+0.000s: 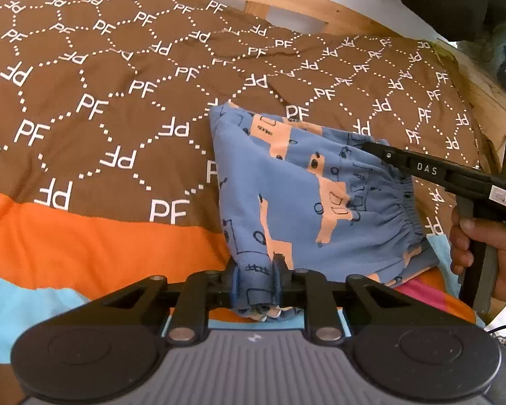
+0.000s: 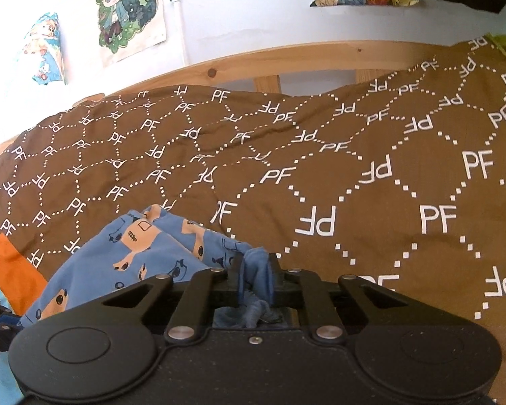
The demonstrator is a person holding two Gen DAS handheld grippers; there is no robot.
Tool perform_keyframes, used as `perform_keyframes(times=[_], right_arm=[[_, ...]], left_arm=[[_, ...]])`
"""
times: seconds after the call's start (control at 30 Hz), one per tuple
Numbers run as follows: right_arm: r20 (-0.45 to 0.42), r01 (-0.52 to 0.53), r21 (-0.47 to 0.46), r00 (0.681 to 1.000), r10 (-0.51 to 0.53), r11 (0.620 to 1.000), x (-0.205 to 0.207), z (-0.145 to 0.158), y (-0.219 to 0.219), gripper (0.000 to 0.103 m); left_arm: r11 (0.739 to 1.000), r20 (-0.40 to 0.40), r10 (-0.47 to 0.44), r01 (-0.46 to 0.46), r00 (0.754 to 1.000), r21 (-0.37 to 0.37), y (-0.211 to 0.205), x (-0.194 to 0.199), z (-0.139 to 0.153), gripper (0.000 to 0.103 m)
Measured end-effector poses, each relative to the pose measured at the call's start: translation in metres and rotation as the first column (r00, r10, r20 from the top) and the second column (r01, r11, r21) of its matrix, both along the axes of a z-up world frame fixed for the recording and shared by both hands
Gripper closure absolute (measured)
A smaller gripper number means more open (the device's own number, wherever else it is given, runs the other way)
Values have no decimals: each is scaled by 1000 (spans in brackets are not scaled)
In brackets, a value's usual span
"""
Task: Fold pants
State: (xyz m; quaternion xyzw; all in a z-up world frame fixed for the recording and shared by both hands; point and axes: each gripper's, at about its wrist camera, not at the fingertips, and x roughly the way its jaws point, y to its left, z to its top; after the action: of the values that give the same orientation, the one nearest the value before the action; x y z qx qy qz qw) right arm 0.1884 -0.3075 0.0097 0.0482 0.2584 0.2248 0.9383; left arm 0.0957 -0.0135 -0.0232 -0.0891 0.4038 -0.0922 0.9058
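Observation:
Small blue pants (image 1: 307, 189) with peach figures lie folded on a brown bedcover (image 1: 94, 77). My left gripper (image 1: 257, 270) is shut on a bunched corner of the blue cloth at the near edge. In the left wrist view my right gripper (image 1: 371, 146) reaches in from the right, its black fingers pinching the elastic waistband side, a hand (image 1: 472, 246) on its handle. In the right wrist view the right gripper (image 2: 254, 270) is shut on a fold of the pants (image 2: 131, 253), which trail off to the left.
The brown cover printed with white PF letters (image 2: 354, 175) fills the bed, with orange (image 1: 84, 243) and light blue bands near me. A wooden bed frame (image 2: 253, 64) runs along the far side below a white wall with posters (image 2: 128, 10).

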Motion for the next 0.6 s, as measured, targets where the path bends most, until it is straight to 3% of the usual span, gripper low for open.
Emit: perform_keyframes(times=[0.3,0.47,0.6], right_arm=[[-17,-47,-46,999,47,998,6,34,9,93],[1,-93,-80,996,94,992,19,68,17,93],[60,-121,-104,990,128,987,37,101,30,93]], left_arm=[[999,-25,-26,27,999,35,-7,4,18,86],[995,43,-42,38,998,92,-6,9,49,87],[996,91,-24,15,996,90,2,22,70,87]])
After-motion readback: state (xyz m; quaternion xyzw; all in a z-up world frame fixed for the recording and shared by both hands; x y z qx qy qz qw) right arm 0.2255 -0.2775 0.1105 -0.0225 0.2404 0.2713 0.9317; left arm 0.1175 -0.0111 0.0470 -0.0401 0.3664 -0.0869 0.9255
